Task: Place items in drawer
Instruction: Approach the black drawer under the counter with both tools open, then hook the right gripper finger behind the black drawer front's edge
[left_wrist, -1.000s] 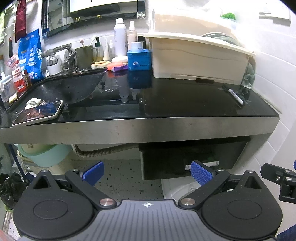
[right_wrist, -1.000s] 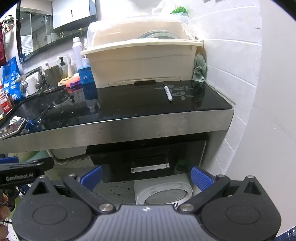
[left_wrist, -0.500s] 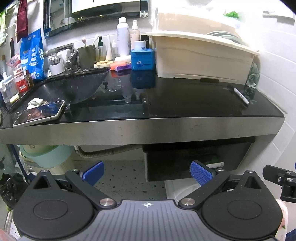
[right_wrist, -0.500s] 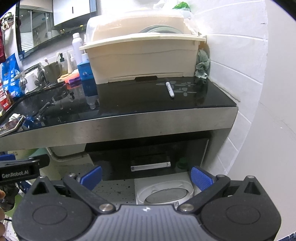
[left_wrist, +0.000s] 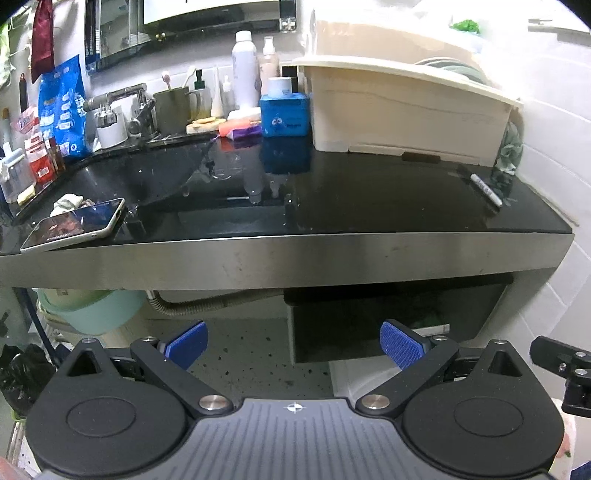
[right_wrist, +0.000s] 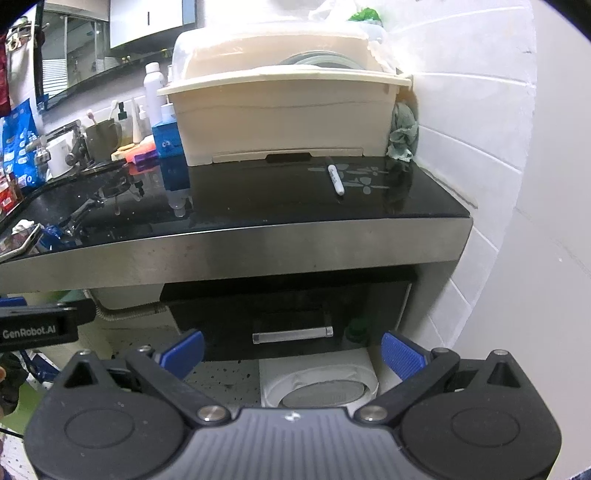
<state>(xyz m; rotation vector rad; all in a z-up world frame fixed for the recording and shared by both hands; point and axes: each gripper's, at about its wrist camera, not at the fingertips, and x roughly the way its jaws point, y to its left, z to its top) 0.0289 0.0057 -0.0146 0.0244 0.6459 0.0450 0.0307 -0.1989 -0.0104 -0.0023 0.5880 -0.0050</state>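
Both views have crept nearer the dark under-counter drawer (right_wrist: 288, 314); I keep left gripper (left_wrist: 291, 341) and right gripper (right_wrist: 291, 350) wide and empty — its clear bar handle (right_wrist: 291, 335) comes first.

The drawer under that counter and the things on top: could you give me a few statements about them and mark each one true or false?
1. The drawer is shut. True.
2. The right gripper holds the marker. False: its jaws are open and empty; the marker lies on the countertop.
3. A phone lies at the counter's front edge. True.
4. The left gripper grips the drawer handle. False: it is open and empty.
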